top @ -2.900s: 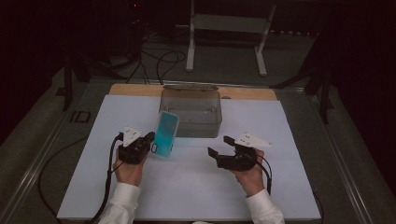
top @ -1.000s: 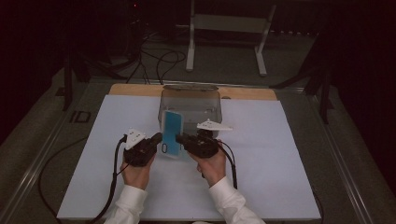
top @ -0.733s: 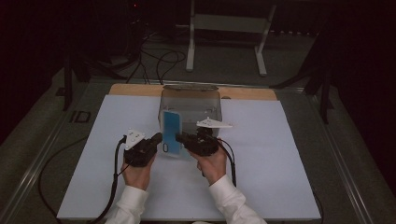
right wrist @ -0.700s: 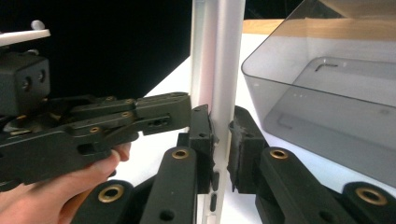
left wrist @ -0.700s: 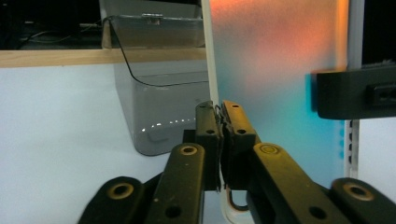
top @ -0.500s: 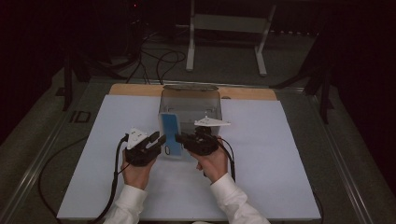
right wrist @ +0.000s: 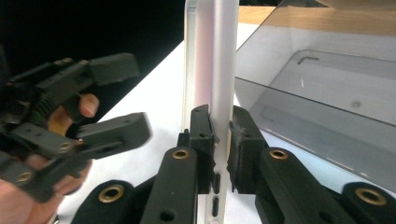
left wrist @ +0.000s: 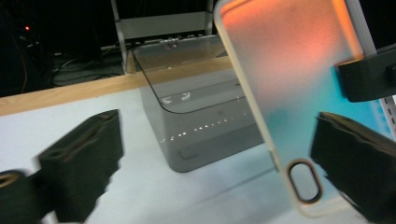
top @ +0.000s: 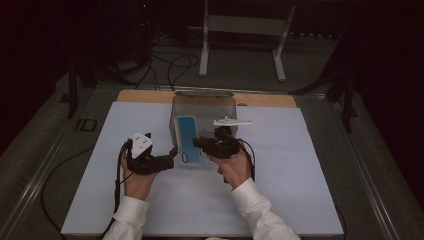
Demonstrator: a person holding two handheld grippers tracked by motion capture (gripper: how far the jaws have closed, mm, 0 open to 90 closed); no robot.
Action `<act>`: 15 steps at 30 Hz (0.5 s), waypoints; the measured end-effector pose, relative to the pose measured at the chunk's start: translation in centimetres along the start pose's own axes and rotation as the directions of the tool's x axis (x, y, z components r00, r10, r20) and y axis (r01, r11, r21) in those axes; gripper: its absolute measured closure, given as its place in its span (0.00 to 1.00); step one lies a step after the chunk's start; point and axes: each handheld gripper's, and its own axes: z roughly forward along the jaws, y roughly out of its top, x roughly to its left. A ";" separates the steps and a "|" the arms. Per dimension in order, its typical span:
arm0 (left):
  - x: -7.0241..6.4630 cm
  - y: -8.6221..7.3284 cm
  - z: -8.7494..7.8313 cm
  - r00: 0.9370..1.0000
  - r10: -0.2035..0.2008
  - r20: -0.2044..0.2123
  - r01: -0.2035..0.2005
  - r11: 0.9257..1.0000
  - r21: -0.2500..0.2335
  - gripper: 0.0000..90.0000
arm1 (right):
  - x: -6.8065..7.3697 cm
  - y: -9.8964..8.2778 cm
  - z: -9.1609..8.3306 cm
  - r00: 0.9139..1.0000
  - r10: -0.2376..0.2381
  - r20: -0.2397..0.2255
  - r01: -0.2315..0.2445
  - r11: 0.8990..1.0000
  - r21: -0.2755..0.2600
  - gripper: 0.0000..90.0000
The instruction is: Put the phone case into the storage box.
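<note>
High view first: you hold the phone case (top: 188, 141) up on its edge over the white table (top: 300, 170), just in front of the see-through grey box (top: 204, 107). The case is blue-green on one side and frosted clear at the rim, with an oval hole near its low corner.

Your right gripper (top: 204, 145) is the one holding it now. In the right gripper view the two black pads are pressed tight on the thin side of the case (right wrist: 210, 84) — one pad on each face — so the case stands straight up between them. That is a good way to hold it, because the case is flat and thin, and a pinch across its flat faces keeps it from flopping over.

Your left gripper (top: 172, 159) has just been opening. Its jaws are spread wide now and no pad presses on anything. In the left gripper view the case (left wrist: 289, 93) is very close, beside the right-hand jaw, and I cannot tell if it brushes that jaw. It looks like a hand-over: one gripper lets go only when the other has a firm pinch, so the case does not drop.

The box (left wrist: 196, 107) sits open just behind the case, so I think the case is meant to go in there. Holding it upright by its side should let it slip down past the box wall — but keep it clear of the rim.
</note>
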 end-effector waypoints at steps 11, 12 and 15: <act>2.7 -2.3 -2.8 0.998 0.038 -0.044 -0.038 0.999 0.001 0.00 | -0.2 1.6 -0.5 0.999 0.000 0.044 -0.001 0.999 0.032 0.91; 3.0 -2.6 -3.1 0.998 0.039 -0.046 -0.040 0.999 -0.002 0.00 | -0.3 1.7 -0.6 0.999 0.000 0.049 -0.001 0.999 0.035 0.91; 3.7 -3.6 -3.8 0.999 0.027 -0.046 -0.028 0.999 -0.017 0.00 | -0.6 2.2 -0.8 0.998 0.007 0.065 -0.009 0.999 0.035 0.91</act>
